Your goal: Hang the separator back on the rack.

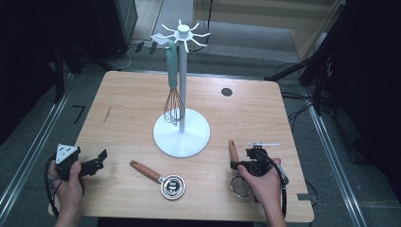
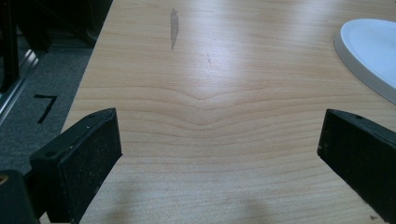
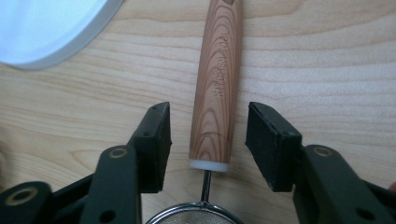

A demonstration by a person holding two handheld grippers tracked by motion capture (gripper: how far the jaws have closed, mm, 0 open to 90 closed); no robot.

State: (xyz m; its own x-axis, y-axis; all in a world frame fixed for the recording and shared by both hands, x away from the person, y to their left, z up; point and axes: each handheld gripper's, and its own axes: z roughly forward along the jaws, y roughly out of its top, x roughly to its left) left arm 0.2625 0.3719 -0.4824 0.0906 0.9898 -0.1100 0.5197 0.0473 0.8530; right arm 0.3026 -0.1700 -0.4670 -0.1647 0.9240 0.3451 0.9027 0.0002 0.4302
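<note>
A white utensil stand (image 1: 181, 132) with hooks on top rises at mid-table, and a teal-handled whisk (image 1: 173, 101) hangs from it. A wooden-handled sieve (image 1: 233, 150) lies at the front right. My right gripper (image 1: 246, 158) is over it, open. In the right gripper view the pads (image 3: 156, 140) flank the wooden handle (image 3: 217, 93) near its white collar, with a gap on each side, and the mesh rim (image 3: 194, 217) shows below. My left gripper (image 1: 98, 161) is open at the front left corner, over bare wood (image 2: 219, 126).
A wooden-handled metal cup (image 1: 172, 186) lies at the front centre, between the two hands. The stand's round base (image 2: 369, 51) is to the right of the left gripper's jaws. A dark round hole (image 1: 227, 91) sits at the back right. Cables and rails lie on the floor around the table.
</note>
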